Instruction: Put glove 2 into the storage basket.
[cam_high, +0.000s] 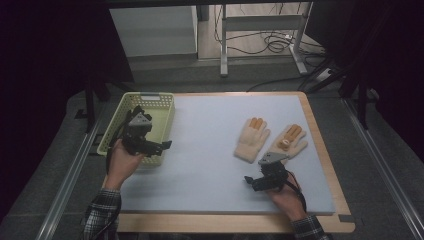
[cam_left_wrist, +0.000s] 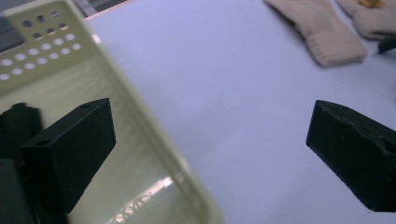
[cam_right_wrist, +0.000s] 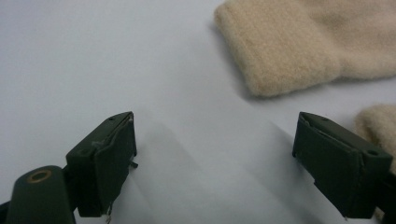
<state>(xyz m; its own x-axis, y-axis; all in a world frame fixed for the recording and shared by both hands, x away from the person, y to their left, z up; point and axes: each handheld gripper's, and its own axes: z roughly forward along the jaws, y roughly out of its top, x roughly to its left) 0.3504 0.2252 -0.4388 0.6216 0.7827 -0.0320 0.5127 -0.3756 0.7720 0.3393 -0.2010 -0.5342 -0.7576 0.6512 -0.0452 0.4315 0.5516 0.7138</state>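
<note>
Two cream knitted gloves with orange fingertips lie side by side on the pale blue mat (cam_high: 210, 165), right of centre: the left glove (cam_high: 251, 139) and the right glove (cam_high: 288, 141). My right gripper (cam_high: 252, 183) hovers just in front of their cuffs, open and empty. In the right gripper view its jaws (cam_right_wrist: 215, 123) stand wide apart over bare mat, with the left glove's cuff (cam_right_wrist: 299, 46) ahead and the other glove (cam_right_wrist: 378, 121) at the right edge. My left gripper (cam_high: 161, 148) is open and empty above the near right corner of a pale green basket (cam_high: 149, 94).
In the left gripper view the open gripper (cam_left_wrist: 210, 116) straddles the basket's perforated wall (cam_left_wrist: 42, 51), with the gloves (cam_left_wrist: 322, 32) far off. The mat lies on a wooden tabletop (cam_high: 320, 150). Table legs and cables stand beyond the far edge.
</note>
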